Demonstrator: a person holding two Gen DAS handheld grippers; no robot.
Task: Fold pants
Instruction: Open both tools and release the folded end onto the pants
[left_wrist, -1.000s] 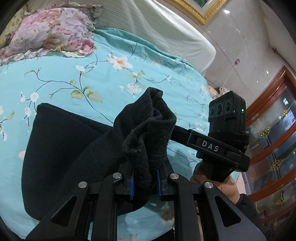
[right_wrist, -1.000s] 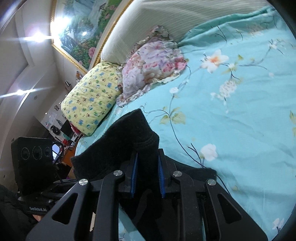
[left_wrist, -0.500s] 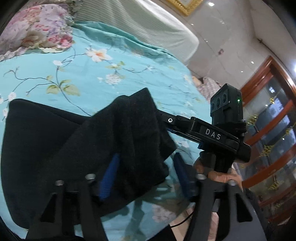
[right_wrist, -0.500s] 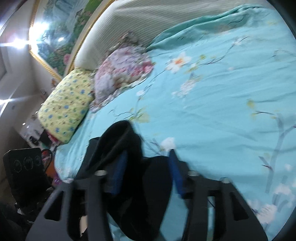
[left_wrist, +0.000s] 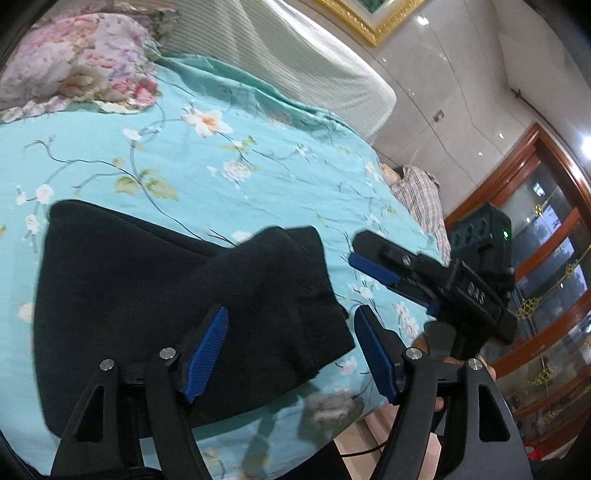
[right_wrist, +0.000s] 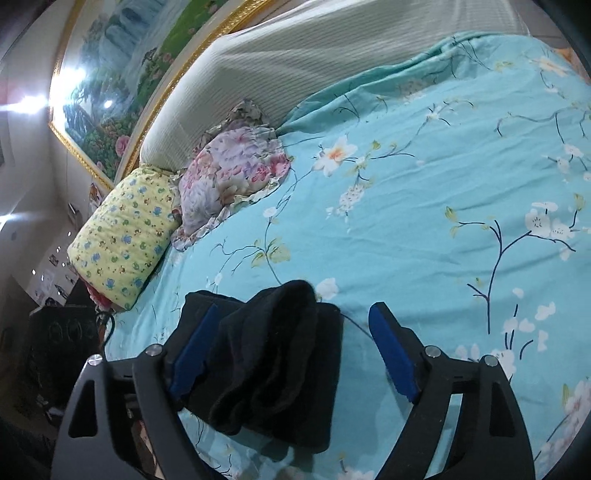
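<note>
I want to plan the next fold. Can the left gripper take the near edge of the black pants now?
Probably yes. The left gripper is open, and the folded edge of the black pants lies on the bed sheet between its fingers. Nothing covers it; the right gripper is off to the side.

The near edge of the black pants (left_wrist: 147, 295) is hidden behind the left tongs (left_wrist: 291, 350), and in the right view the right tongs (right_wrist: 291, 350) cover part of their fold. The hand (left_wrist: 443, 365) gripping the other tool is mostly hidden, and the flowered pillow (left_wrist: 74, 66) is cut off by the picture's edge.
</note>
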